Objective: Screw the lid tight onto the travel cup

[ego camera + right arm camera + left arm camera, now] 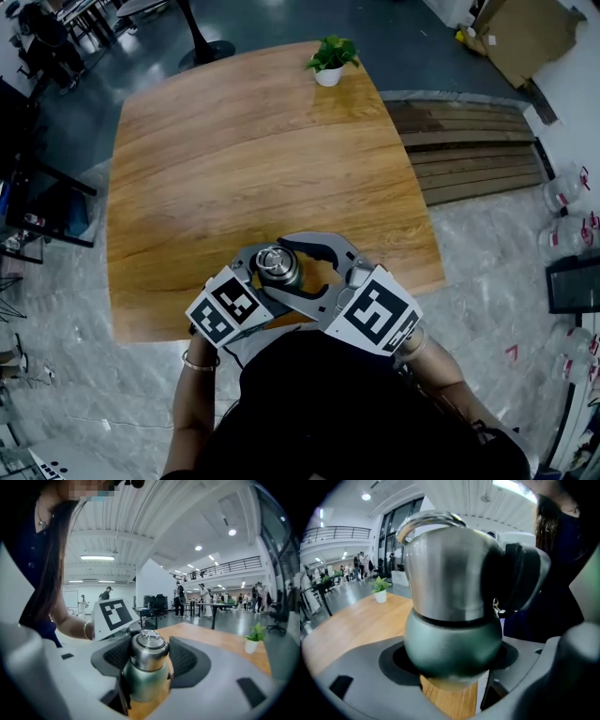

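The green round-bodied metal travel cup (452,641) stands at the wooden bench's (234,159) 6 o'clock edge. The left gripper (450,662) clamps its body. The right gripper (151,659) is closed around the brushed-steel lid (149,646) on top.

Head view overhead; gripper views close, sharing cup (146,679).

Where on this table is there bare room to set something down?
Bare wood runs across the table, from the potted plant at the far edge toward the near edge. Crowded only there: left gripper holds the travel cup, right gripper its lid.
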Available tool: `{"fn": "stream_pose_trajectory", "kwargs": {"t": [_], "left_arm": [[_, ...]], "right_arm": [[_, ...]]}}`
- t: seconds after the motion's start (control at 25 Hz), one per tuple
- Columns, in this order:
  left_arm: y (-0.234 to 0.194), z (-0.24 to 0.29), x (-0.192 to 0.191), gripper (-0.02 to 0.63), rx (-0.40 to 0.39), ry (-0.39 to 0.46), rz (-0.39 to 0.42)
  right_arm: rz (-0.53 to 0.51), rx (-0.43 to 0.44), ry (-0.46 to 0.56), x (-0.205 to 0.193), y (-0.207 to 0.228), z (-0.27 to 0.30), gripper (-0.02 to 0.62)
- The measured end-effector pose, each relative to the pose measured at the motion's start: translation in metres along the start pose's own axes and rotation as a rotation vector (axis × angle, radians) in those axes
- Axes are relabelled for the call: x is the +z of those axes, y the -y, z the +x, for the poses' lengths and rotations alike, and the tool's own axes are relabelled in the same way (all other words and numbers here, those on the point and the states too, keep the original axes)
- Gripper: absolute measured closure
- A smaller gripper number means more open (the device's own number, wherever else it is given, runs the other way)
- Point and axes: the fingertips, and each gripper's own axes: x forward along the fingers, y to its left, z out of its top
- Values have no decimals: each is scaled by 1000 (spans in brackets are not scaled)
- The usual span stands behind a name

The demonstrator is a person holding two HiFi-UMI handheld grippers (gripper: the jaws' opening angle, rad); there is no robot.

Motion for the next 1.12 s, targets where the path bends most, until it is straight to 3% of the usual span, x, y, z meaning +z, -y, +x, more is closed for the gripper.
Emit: {"fn": "stream_pose_trajectory", "kwargs": {"t": [0.12, 0.32, 0.44, 0.56, 0.8, 0.92, 1.0, 1.12], "left_arm": [[-5, 0, -2, 206, 29, -4, -5], [22, -7, 4, 206, -165, 86, 33], [32, -8, 10, 206, -222, 101, 61], [23, -7, 12, 206, -170, 98, 33], [-12, -2, 4, 206, 52, 23, -25], [-19, -1, 2, 206, 107, 9, -51], [-11, -2, 3, 206, 49, 37, -54], [15, -7, 10, 206, -126, 98, 12]], "right_arm": [[27, -1, 1, -2, 2, 2, 336], [118, 196, 46, 5, -13, -7, 334], [123, 255, 61, 9, -18, -10, 336], [97, 187, 68, 13, -12, -8, 336], [50, -13, 37, 5, 7, -1, 347], [47, -32, 33, 4, 10, 0, 350], [79, 15, 52, 6, 7, 0, 350], [128, 178, 55, 6, -10, -4, 348]]}}
